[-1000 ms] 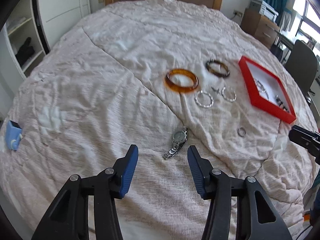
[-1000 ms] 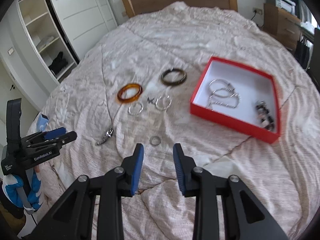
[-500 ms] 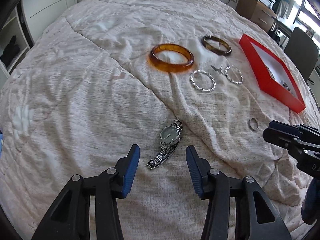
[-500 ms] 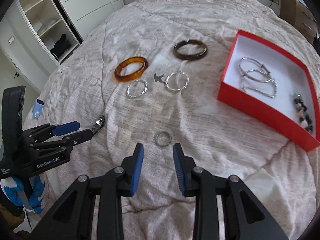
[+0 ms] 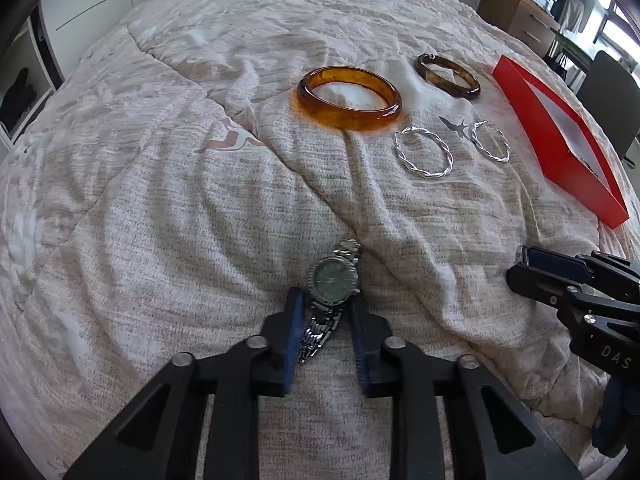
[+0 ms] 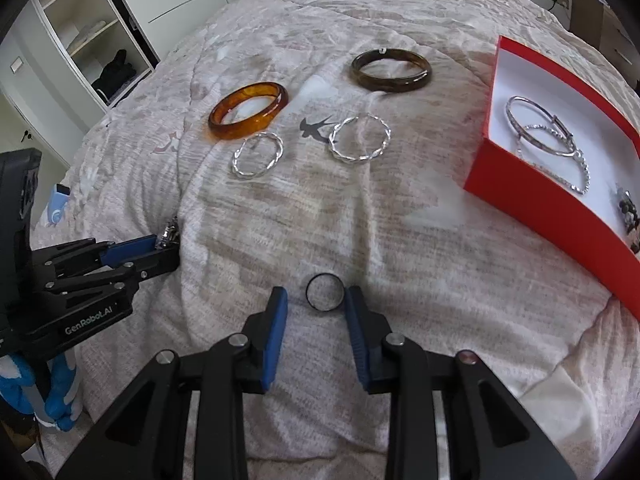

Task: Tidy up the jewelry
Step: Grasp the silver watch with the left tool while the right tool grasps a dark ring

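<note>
On bed (image 5: 160,200), near right edge: red box (image 6: 532,200), holding silver bangles (image 6: 548,136) and beads (image 6: 628,208). Beside box, on cover: amber bangle (image 5: 348,98), dark bangle (image 5: 448,70), then two twisted silver hoops (image 5: 422,152) (image 5: 491,141), all apart. Nearer, left gripper (image 5: 326,328) lowered over watch (image 5: 332,280), jaws apart, strap lying between blue pads (image 5: 294,336); contact could not be told. Right gripper (image 6: 314,312) lowered likewise, jaws apart, on both sides of small ring (image 6: 324,293), not clamped.
</note>
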Demonstrator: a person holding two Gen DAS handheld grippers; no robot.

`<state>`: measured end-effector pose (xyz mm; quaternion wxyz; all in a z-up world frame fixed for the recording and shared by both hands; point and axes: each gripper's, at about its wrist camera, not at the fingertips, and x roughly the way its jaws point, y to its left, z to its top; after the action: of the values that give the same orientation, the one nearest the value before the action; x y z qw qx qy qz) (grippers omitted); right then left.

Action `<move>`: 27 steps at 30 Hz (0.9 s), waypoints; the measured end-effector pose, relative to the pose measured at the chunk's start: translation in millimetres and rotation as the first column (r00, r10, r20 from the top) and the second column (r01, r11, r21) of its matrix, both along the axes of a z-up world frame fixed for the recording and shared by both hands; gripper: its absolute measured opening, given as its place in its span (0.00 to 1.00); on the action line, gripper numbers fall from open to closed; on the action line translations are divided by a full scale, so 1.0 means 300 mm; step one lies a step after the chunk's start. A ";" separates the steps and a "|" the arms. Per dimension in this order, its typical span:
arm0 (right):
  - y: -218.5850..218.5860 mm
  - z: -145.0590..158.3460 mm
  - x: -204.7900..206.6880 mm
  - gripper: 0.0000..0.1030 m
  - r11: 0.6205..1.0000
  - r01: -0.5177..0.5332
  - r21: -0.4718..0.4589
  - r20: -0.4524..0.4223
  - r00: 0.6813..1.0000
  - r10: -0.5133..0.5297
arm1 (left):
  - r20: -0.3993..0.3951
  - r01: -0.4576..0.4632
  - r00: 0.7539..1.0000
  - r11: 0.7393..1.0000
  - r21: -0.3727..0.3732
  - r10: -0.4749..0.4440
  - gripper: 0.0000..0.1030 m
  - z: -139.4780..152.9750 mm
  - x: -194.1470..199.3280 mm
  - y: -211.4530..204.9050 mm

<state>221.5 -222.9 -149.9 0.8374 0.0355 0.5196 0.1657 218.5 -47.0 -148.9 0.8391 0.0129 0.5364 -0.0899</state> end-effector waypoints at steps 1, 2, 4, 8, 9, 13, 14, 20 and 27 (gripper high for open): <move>0.001 -0.002 0.002 0.25 1.000 0.000 -0.004 0.002 1.000 0.000 | 0.001 -0.002 1.000 1.000 -0.001 0.002 0.15 0.000 0.002 -0.003; 0.001 -0.003 0.003 0.23 1.000 0.001 -0.006 0.002 1.000 -0.001 | 0.002 -0.003 1.000 1.000 -0.002 0.003 0.12 0.001 0.003 -0.004; -0.006 -0.003 0.003 0.19 1.000 0.005 0.001 0.003 1.000 -0.005 | 0.005 -0.003 1.000 1.000 -0.002 0.003 0.11 0.005 0.004 -0.008; -0.012 0.008 -0.005 0.19 1.000 0.010 0.006 0.011 1.000 -0.010 | 0.010 -0.007 1.000 1.000 -0.007 0.007 0.11 0.021 -0.007 -0.002; -0.014 0.016 -0.010 0.19 1.000 0.011 0.009 0.015 1.000 -0.011 | 0.012 -0.009 1.000 1.000 -0.008 0.009 0.11 0.028 -0.011 0.001; -0.025 0.046 -0.031 0.19 1.000 0.014 0.018 0.030 0.999 -0.015 | 0.025 -0.019 0.999 1.000 -0.012 0.020 0.11 0.063 -0.032 0.017; -0.027 0.053 -0.037 0.19 1.000 0.014 0.020 0.033 0.999 -0.015 | 0.028 -0.022 0.999 1.000 -0.013 0.022 0.11 0.071 -0.035 0.020; -0.038 0.124 -0.074 0.19 1.000 0.016 0.024 0.070 0.997 -0.018 | 0.055 -0.038 0.998 0.999 -0.022 0.039 0.11 0.135 -0.062 0.036; -0.061 0.219 -0.132 0.19 0.999 0.025 0.033 0.120 0.992 -0.029 | 0.096 -0.043 0.994 0.999 -0.030 0.045 0.11 0.224 -0.108 0.036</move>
<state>181.7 -241.0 -84.4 0.8688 0.0454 0.4649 0.1642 186.1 -36.0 -81.7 0.8658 -0.0065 0.4941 -0.0782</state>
